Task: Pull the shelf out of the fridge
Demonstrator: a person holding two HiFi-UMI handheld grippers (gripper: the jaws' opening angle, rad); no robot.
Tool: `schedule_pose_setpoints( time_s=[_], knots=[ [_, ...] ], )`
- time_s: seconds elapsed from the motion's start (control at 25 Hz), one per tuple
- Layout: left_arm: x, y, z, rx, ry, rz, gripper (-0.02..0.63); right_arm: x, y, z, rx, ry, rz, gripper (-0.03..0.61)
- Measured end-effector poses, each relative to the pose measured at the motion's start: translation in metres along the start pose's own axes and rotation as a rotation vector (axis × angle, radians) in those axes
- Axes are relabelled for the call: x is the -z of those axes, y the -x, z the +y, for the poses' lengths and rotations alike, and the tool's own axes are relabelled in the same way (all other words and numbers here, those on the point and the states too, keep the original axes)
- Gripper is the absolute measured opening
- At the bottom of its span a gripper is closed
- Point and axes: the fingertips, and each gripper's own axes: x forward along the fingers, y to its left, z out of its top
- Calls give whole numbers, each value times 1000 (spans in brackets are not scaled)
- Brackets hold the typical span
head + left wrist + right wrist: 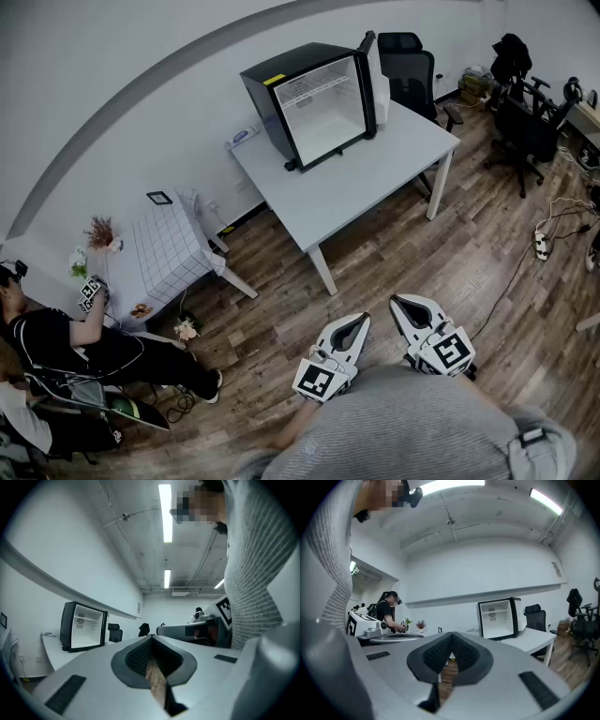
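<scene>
Both grippers were held close to the person's grey-sleeved body, low in the head view and well short of the white table (375,183). The left gripper (362,320) (151,638) had its fingers pressed together at the tips, with nothing pinched between them; only wood floor showed through the slit behind the pads. The right gripper (396,302) (451,633) was likewise closed tip to tip and empty, just beside the left one.

The black mini fridge (314,103) (83,626) (500,618) stood on the table far ahead of the fingertips. It sat left of the left gripper's fingers in that gripper's view, and right of the right gripper's fingers in the right gripper view. Its door (370,80) was swung open on the side away from the left fingers. The wire shelf (312,88) (88,618) (493,611) sat inside the white cabinet in its upper part, well apart from both pairs of fingers.

A black office chair (410,70) stood beyond the fridge. Far off to the left of the fingers, another person (66,342) sat beside a small table with a checked cloth (169,248).
</scene>
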Motion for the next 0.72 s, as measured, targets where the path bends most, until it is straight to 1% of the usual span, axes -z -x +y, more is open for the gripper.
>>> schedule_pose_setpoints(
  time_s=[0.48, 0.72],
  knots=[
    [1, -1, 9, -9, 3, 1, 12, 0, -10, 0, -14, 10, 6, 14],
    [8, -3, 9, -2, -4, 24, 12, -1, -9, -3, -9, 12, 9, 14]
  ],
)
